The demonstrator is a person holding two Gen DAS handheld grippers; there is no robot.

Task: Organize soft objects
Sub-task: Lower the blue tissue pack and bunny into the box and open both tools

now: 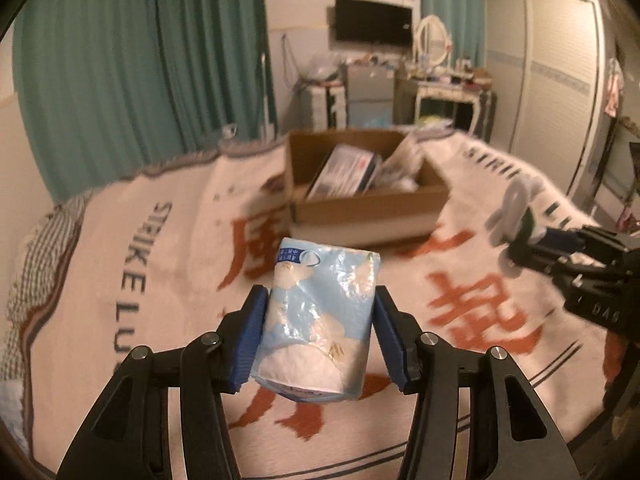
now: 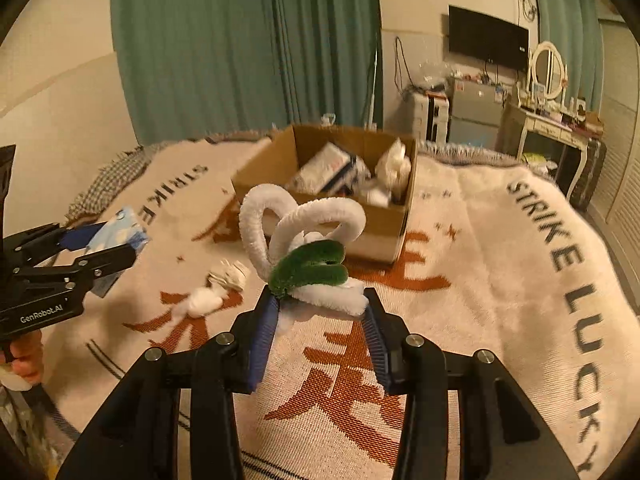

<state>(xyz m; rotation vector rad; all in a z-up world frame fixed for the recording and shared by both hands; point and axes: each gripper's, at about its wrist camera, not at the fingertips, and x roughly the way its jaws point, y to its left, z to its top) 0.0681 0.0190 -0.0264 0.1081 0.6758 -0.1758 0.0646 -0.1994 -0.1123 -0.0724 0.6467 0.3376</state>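
My left gripper (image 1: 320, 332) was clamped on the tissue pack (image 1: 318, 320), my right gripper (image 2: 320, 320) on the fuzzy white-and-green toy (image 2: 308, 256), both above the blanket (image 2: 480, 240), short of the cardboard box (image 2: 320, 184) near its far edge. The toy (gripped only at its base) could slip free.

1. this was a home bedroom: a bed under a woven blanket (image 2: 500, 240) filled the foreground.
2. beyond the bed hung teal curtains (image 2: 240, 48).
3. a wall-mounted tv (image 2: 486, 38) faced the bed.
4. right of the tv stood a dressing table (image 2: 548, 128) with an oval mirror, then a wardrobe (image 1: 552, 68).
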